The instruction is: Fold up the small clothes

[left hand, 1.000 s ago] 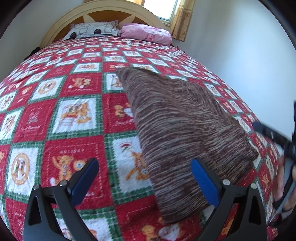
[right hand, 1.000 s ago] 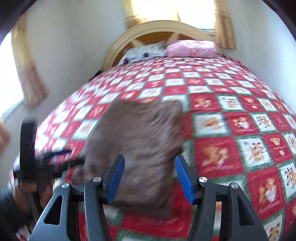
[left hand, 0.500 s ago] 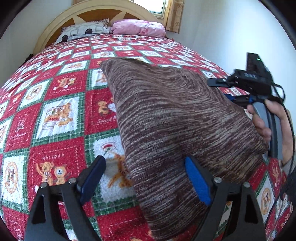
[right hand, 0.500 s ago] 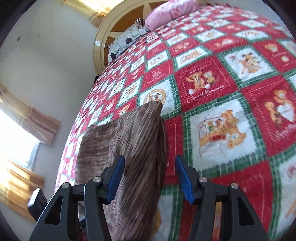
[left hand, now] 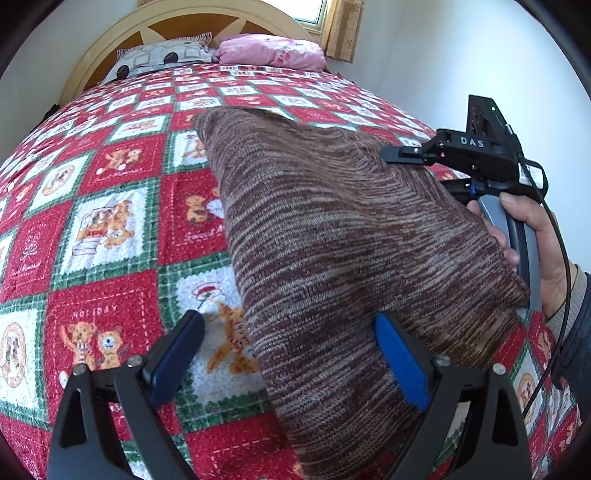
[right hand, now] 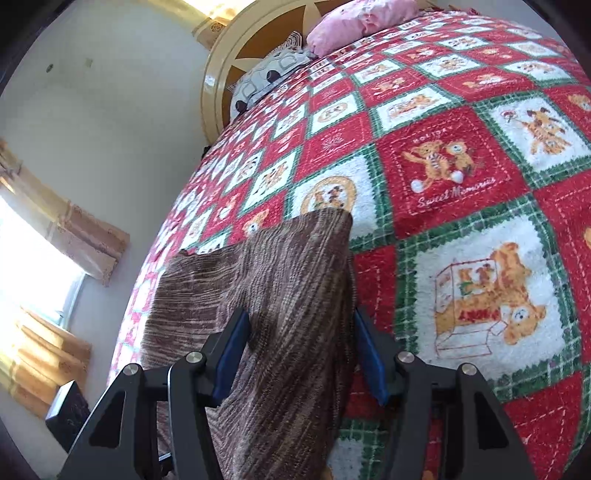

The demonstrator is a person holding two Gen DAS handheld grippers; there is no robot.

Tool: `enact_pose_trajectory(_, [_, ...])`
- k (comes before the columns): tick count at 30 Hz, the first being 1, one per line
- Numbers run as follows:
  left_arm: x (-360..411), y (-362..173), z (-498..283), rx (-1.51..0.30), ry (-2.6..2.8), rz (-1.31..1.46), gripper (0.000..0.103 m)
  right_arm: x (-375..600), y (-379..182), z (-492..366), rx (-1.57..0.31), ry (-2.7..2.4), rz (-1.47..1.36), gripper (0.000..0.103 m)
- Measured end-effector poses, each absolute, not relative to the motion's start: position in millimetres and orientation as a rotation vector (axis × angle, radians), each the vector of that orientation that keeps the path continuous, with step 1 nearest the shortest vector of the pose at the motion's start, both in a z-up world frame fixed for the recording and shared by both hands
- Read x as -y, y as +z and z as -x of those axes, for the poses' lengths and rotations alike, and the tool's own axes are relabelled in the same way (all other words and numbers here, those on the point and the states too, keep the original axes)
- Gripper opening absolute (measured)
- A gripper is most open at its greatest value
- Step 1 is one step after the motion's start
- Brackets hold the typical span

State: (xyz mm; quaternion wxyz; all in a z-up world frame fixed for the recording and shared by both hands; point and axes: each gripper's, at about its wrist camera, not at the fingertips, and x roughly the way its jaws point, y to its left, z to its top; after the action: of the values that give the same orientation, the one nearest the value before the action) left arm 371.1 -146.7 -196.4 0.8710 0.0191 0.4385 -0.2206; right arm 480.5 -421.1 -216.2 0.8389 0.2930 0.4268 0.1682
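Nearest the left wrist camera, the left claw [left hand: 290, 360] stands wide and its jaws are opening; the near left edge of the brown knit garment [left hand: 332, 240] lies between its pads, but neither pad presses on it, so it holds nothing. In the right wrist view, the right claw [right hand: 301, 354] stands about half open with a raised ridge of the same garment running up between its blue pads; the cloth fills the gap, yet whether the pads actually pinch it I cannot tell. The garment lies on the bed [left hand: 110, 229], on the red, green and white patchwork blanket, its far corner reaching toward the headboard [left hand: 173, 22].

By my reading, this is the start of a fold: both claws are lining up on the near and side edges. The next move calls for a firm pinch on each edge before any lift, then carrying the edge over evenly.

The garment's near hem is cut off at the frame bottom. The person's hand [left hand: 535, 243] hides part of its right edge, and its type is unclear.
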Motion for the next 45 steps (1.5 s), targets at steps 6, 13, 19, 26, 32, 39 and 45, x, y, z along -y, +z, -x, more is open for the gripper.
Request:
enact_pose_trajectory(6, [146.4, -196.3, -369.4, -0.909, -0.489, -0.036, 0.095, 409.0, -217.1, -472.5, -0.897, 0.409, -0.570, 0.047])
enact_pose_trajectory(13, [145.2, -193.7, -360.1, -0.892, -0.577, -0.013, 0.062, 422.6, -226.5, -479.2, -0.912, 0.402, -0.672, 0.024])
enact_pose_trajectory(19, [131.4, -183.1, -358.0, -0.880, -0.606, 0.075, 0.014, 398.4, -192.8, -463.9, -0.831, 0.384, -0.600, 0.019])
enact_pose_trajectory(26, [103.8, -149.2, -333.5, -0.807, -0.607, 0.085, 0.010, 381.0, -156.4, -441.5, -0.763, 0.382, -0.570, 0.019])
enact_pose_trajectory(32, [71.1, -122.5, -306.9, -0.748, -0.586, 0.088, 0.010, 354.1, -128.3, -423.2, -0.731, 0.433, -0.572, 0.019])
enact_pose_trajectory(39, [19.3, -95.7, -276.7, -0.684, -0.521, 0.082, 0.010, 293.1, -97.9, -408.9, -0.704, 0.545, -0.570, 0.019])
enact_pose_trajectory(45, [-26.7, -84.7, -248.0, -0.653, -0.442, 0.087, 0.010, 230.5, -77.3, -398.5, -0.685, 0.648, -0.553, 0.018])
